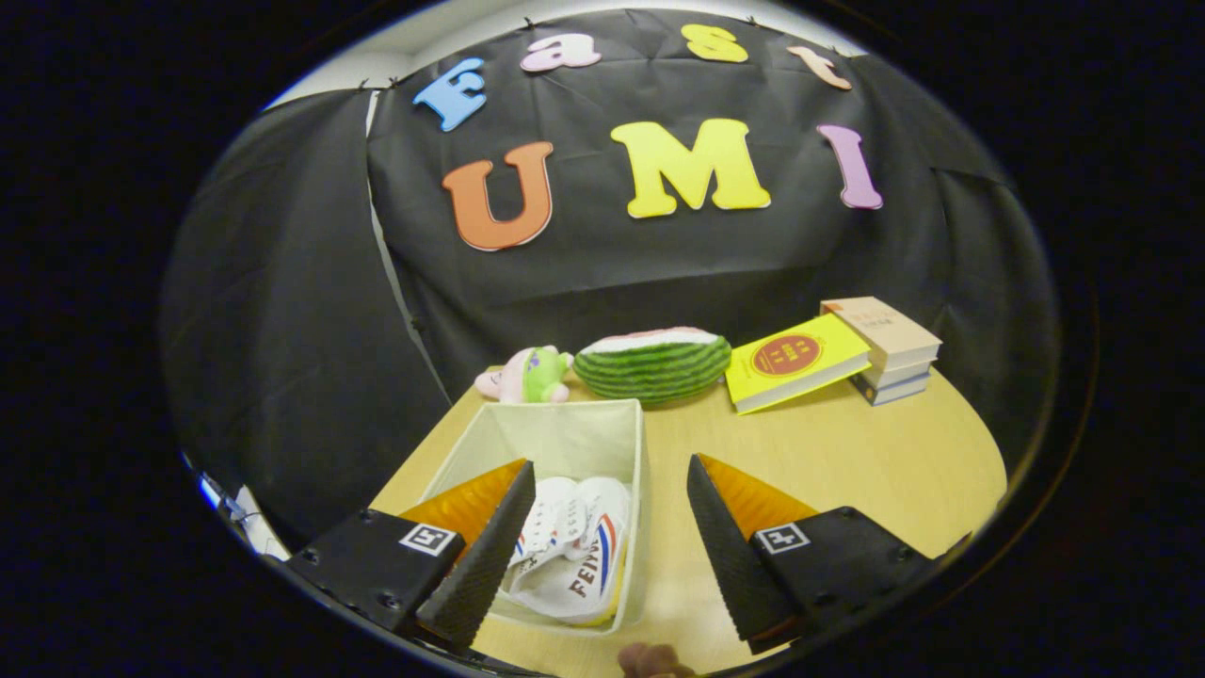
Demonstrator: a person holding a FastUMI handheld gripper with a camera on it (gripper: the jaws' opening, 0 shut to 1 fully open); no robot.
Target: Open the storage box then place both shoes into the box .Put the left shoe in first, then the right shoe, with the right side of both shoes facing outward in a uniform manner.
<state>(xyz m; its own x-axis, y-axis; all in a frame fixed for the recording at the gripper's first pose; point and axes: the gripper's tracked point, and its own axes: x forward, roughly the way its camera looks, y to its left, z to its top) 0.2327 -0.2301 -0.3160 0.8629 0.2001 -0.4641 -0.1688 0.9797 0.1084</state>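
Observation:
An open off-white storage box [565, 438] stands on the wooden table [847, 461], its near half between and under my fingers. Two white shoes [574, 556] with red and blue side stripes lie on their sides inside it, close together at the near end. My gripper [610, 480] hovers above the box's near right part, open wide with nothing between its fingers. The left finger [485, 546] overlaps the box's left side and part of one shoe. Over bare table to the right of the box wall sits the right finger [720, 537].
Beyond the box stand a pink and green plush toy [527, 375] and a watermelon-shaped toy [653, 365]. A yellow book [795, 360] leans on a stack of books [885, 348] at the back right. A small brown thing [654, 661] shows near the table's front edge.

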